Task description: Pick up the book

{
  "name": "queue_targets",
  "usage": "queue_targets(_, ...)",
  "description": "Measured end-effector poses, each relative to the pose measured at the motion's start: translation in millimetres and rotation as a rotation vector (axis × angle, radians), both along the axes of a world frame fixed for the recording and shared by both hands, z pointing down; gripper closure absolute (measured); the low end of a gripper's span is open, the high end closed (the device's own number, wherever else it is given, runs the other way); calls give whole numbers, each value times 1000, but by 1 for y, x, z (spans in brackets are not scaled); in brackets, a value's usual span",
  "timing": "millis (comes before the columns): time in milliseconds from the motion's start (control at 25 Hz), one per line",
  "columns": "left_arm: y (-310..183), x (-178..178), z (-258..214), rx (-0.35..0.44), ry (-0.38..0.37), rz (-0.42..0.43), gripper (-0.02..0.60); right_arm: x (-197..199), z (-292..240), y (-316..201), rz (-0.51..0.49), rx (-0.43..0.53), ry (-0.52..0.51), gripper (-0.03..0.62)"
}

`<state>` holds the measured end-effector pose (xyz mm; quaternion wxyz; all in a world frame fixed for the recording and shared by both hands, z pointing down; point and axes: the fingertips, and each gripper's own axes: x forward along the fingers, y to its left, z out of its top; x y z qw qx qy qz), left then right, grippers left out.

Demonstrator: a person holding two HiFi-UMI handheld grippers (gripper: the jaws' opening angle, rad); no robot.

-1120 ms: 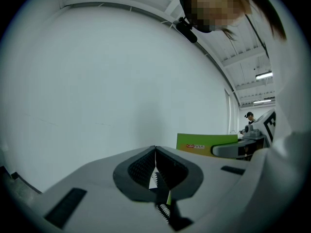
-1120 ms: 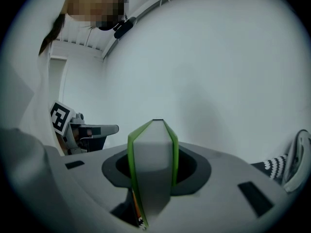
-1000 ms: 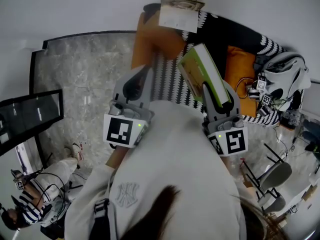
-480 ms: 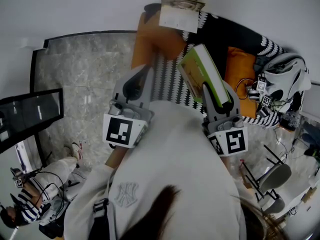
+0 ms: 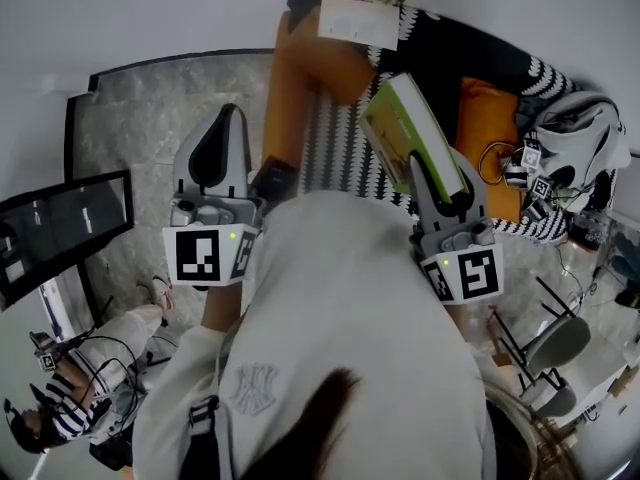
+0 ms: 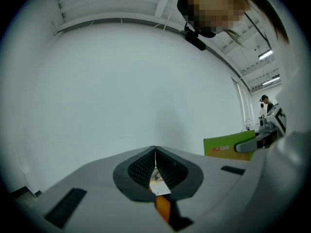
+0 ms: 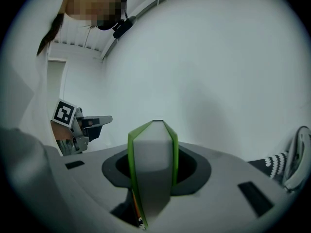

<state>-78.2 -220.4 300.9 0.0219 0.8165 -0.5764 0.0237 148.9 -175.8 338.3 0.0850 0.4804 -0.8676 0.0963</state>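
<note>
A green-covered book (image 5: pixel 408 134) stands on edge between the jaws of my right gripper (image 5: pixel 425 173), which is shut on it above the sofa's striped blanket (image 5: pixel 340 153). In the right gripper view the book (image 7: pixel 152 169) fills the gap of that gripper (image 7: pixel 153 142). My left gripper (image 5: pixel 227 116) hangs over the marble floor to the left of the sofa, shut and holding nothing. Its tips (image 6: pixel 155 150) meet in the left gripper view, where the green book (image 6: pixel 227 144) shows at the right. A second, pale book (image 5: pixel 365 10) leans at the sofa's far end by the wall.
Orange cushions (image 5: pixel 300 68) and a black-and-white striped blanket cover the sofa. A white bundle with cables (image 5: pixel 580 138) lies at its right end. A dark screen (image 5: pixel 60 228) stands at the left, a seated person (image 5: pixel 70 408) at bottom left, and stools (image 5: pixel 555 346) at the right.
My left gripper has swung left, off the sofa's edge and out over the marble floor. The right gripper and the green book have stayed about where they were.
</note>
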Motion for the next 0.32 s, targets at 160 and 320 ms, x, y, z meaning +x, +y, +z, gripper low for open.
queue_targets(160,1,-5,4,-13,8,-22,572,-1,-1,-1,-1,4,-5,445)
queue_targets(320,4,-4,5,-25,20,-20,572,-2,-4,0,1,3,-9,444)
